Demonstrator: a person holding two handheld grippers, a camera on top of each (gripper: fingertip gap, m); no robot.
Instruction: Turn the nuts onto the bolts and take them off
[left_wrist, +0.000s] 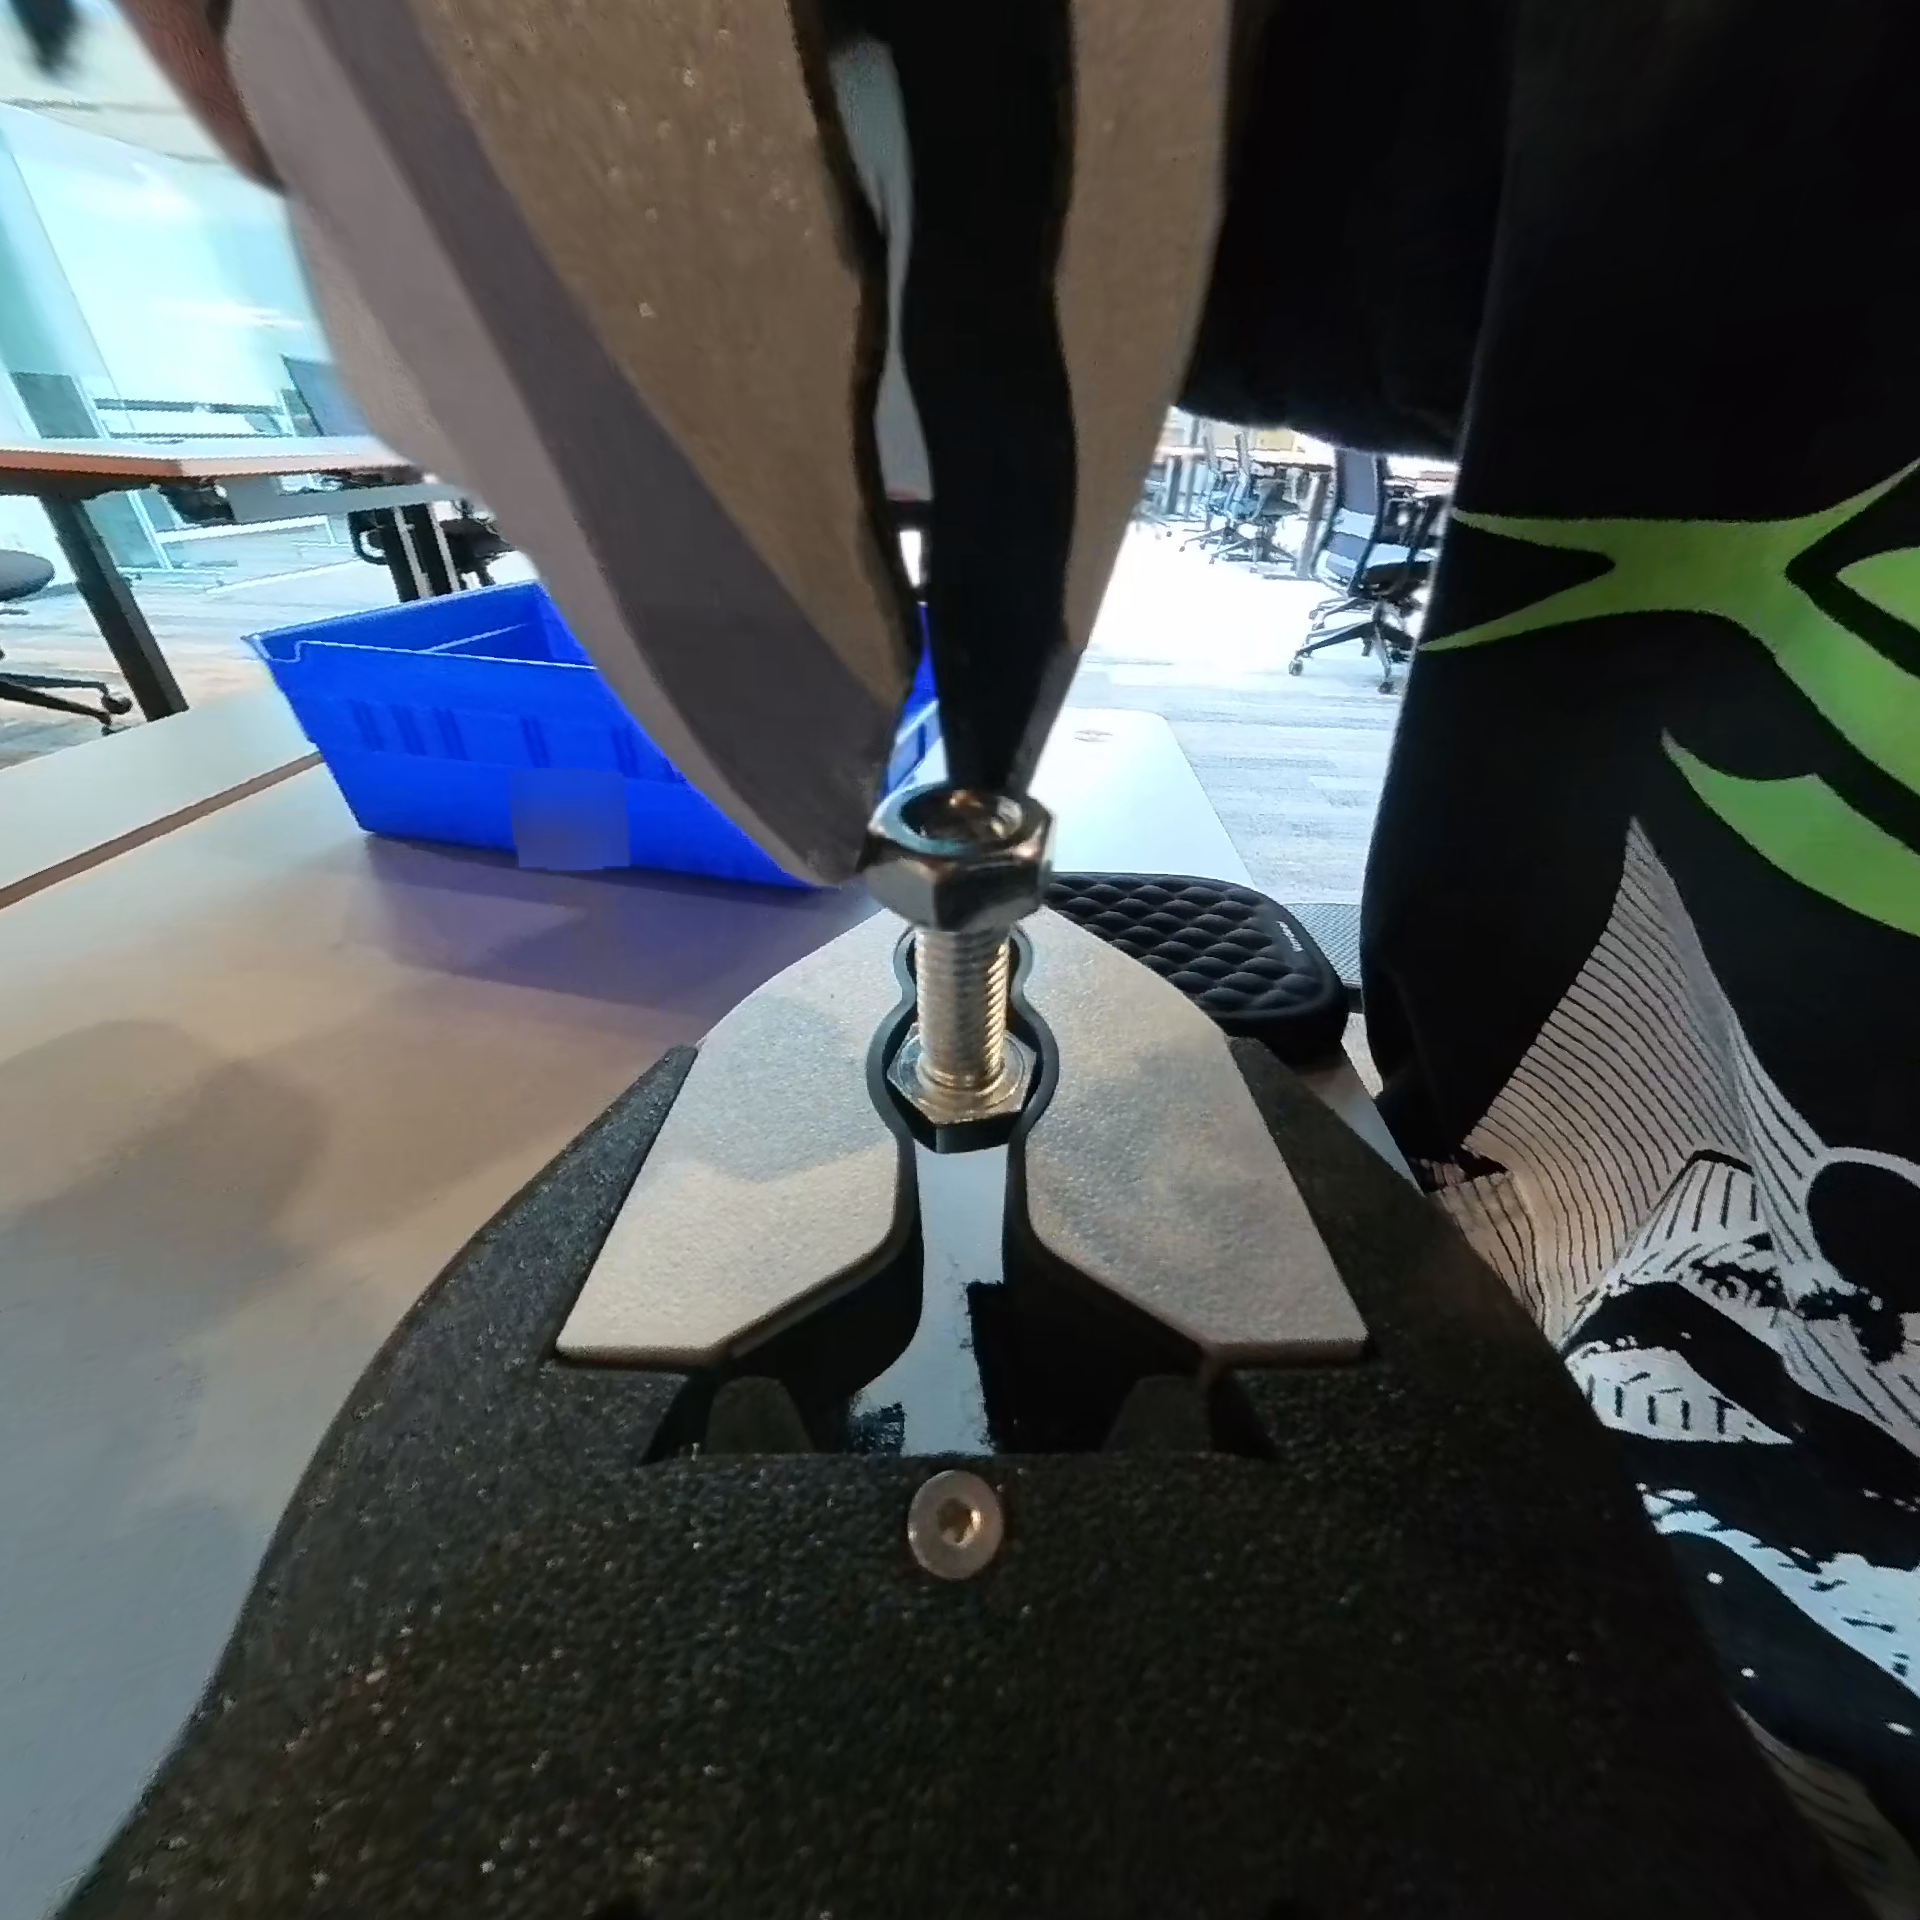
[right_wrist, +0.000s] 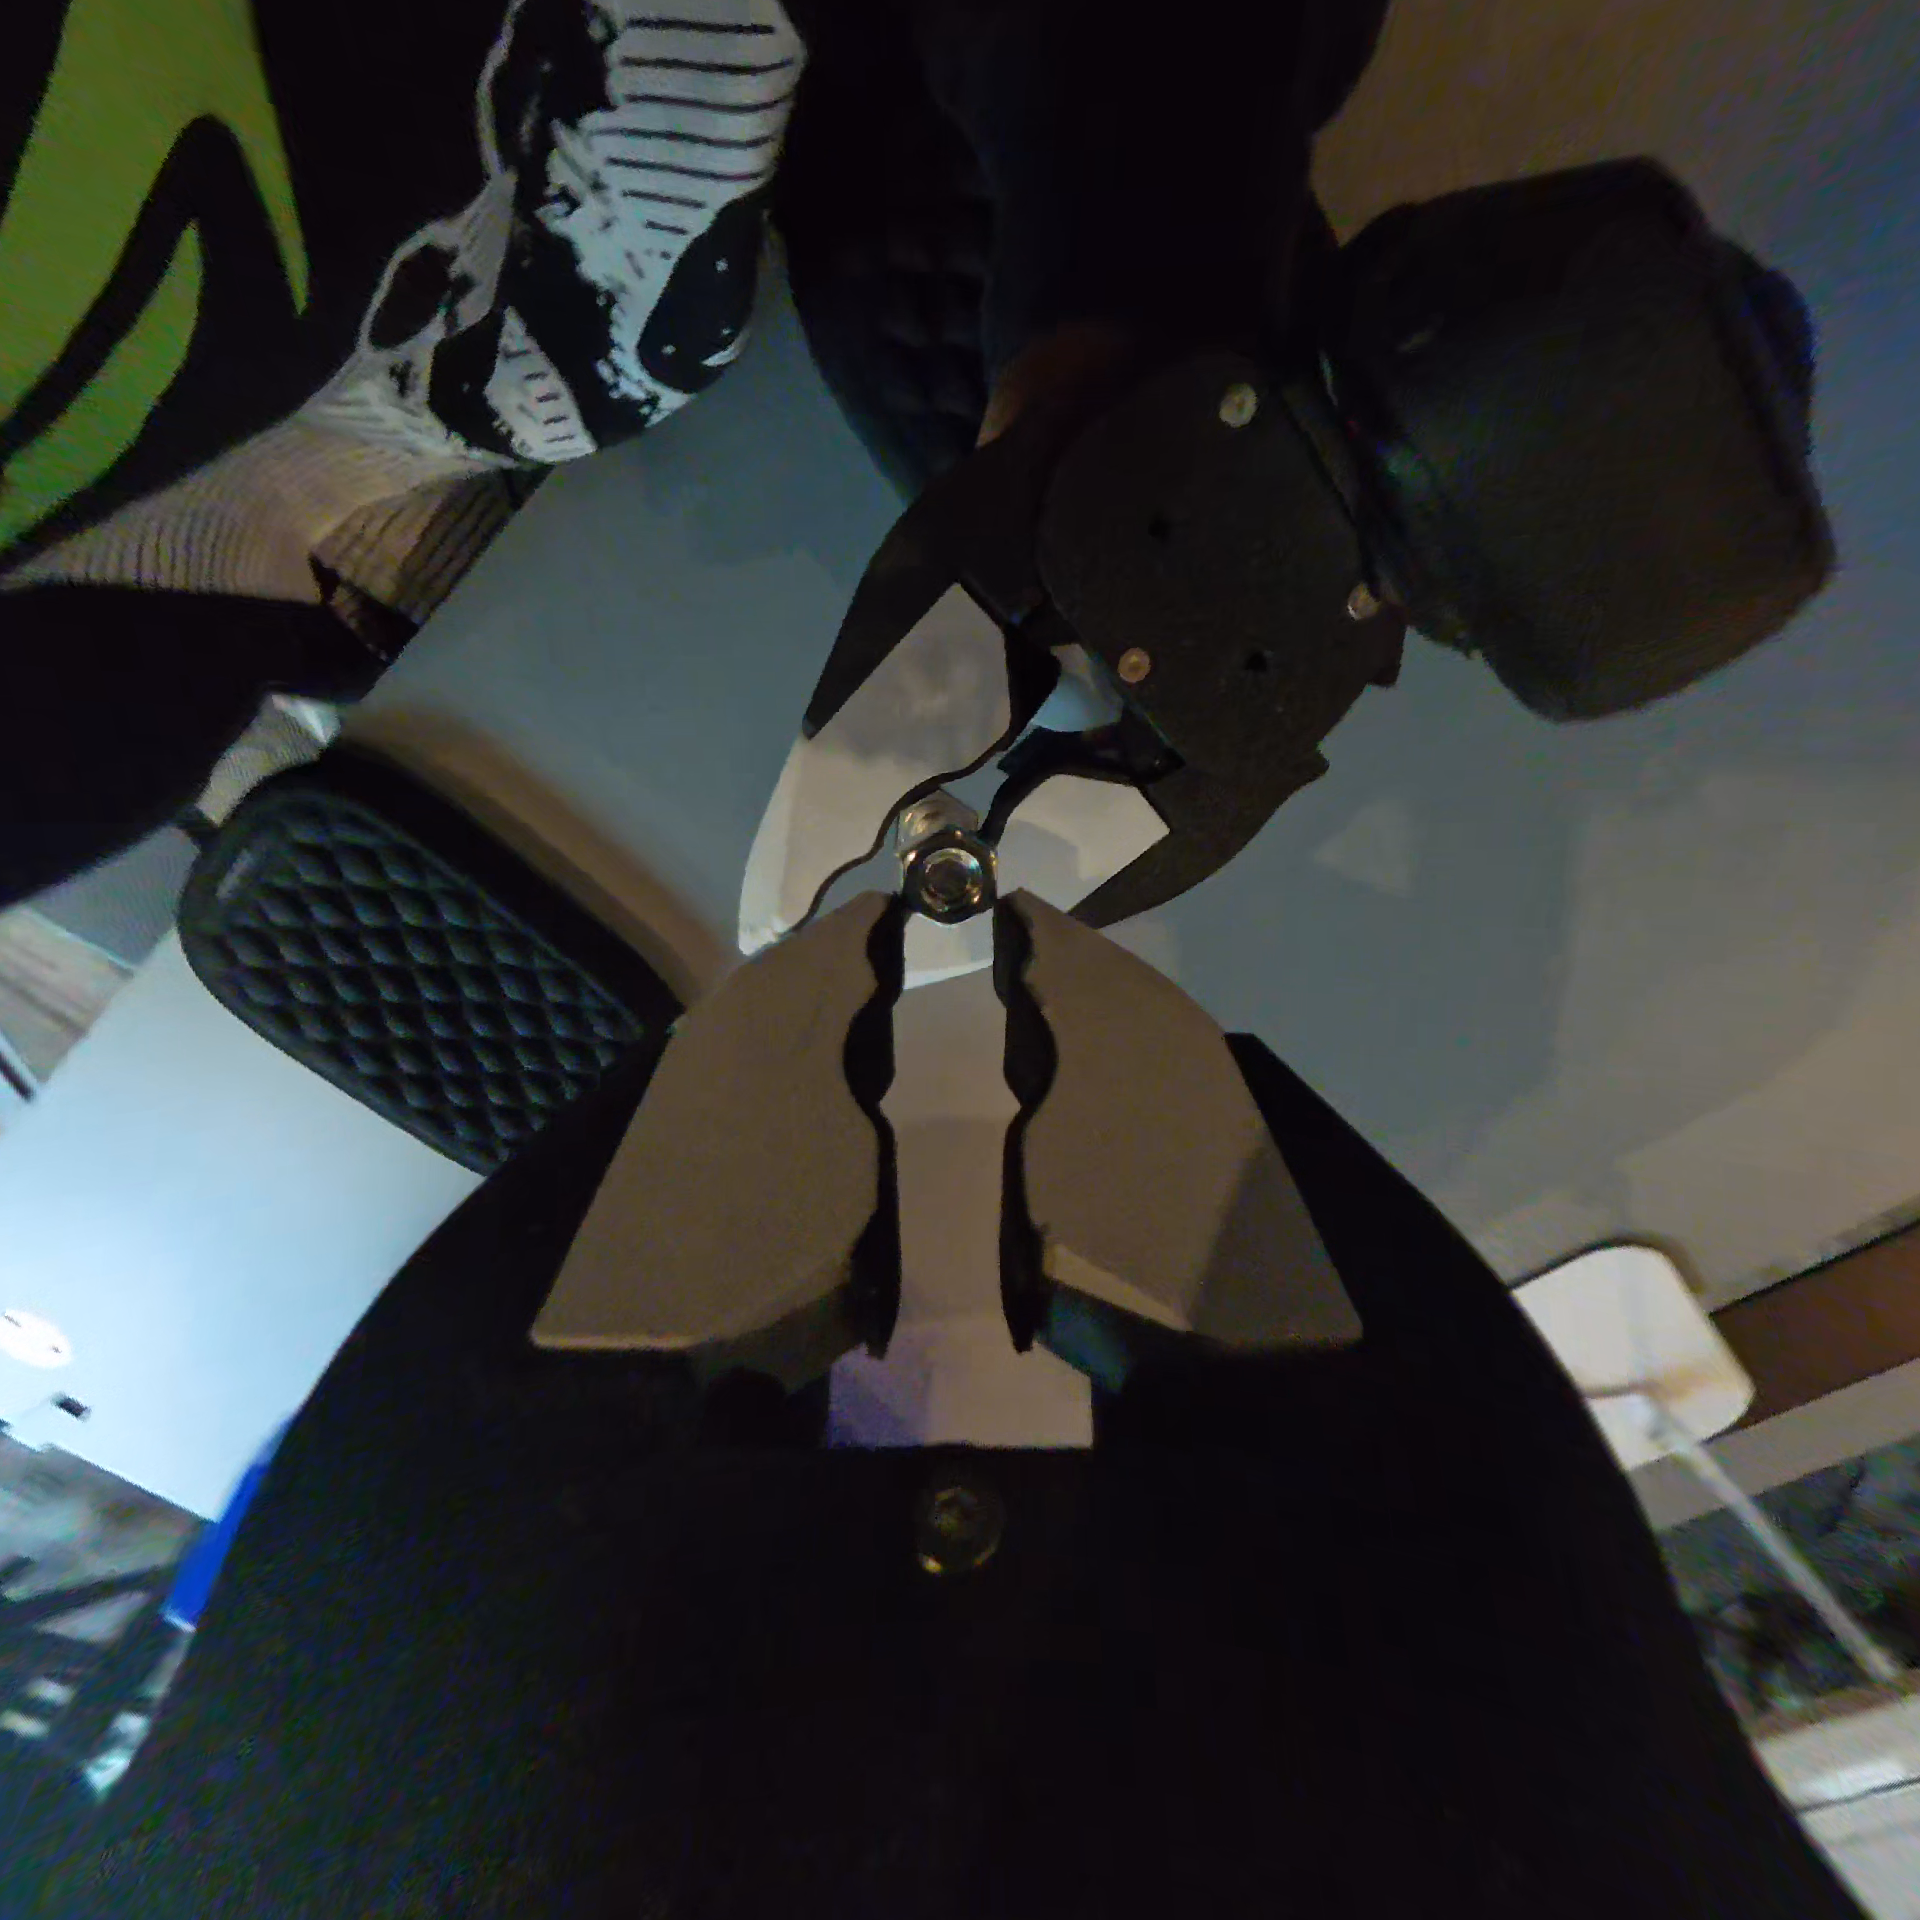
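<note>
In the left wrist view my left gripper (left_wrist: 961, 940) is shut on the hex head end of a silver bolt (left_wrist: 958, 1013), whose threaded shaft points away from the camera. A silver hex nut (left_wrist: 956, 868) sits on the bolt's far tip. My right gripper (left_wrist: 961, 795) comes down from above with its tips closed on the nut. In the right wrist view my right gripper (right_wrist: 945, 909) pinches the nut (right_wrist: 945, 883) at its fingertips, seen end on. The left gripper (right_wrist: 883, 862) shows just beyond it, holding the bolt.
A blue plastic bin (left_wrist: 468, 748) stands on the grey table (left_wrist: 260, 1039) at the back left. A black quilted pad (left_wrist: 1195, 956) lies behind the bolt and also shows in the right wrist view (right_wrist: 416, 966). A person's black printed shirt (left_wrist: 1662, 935) is close on the right.
</note>
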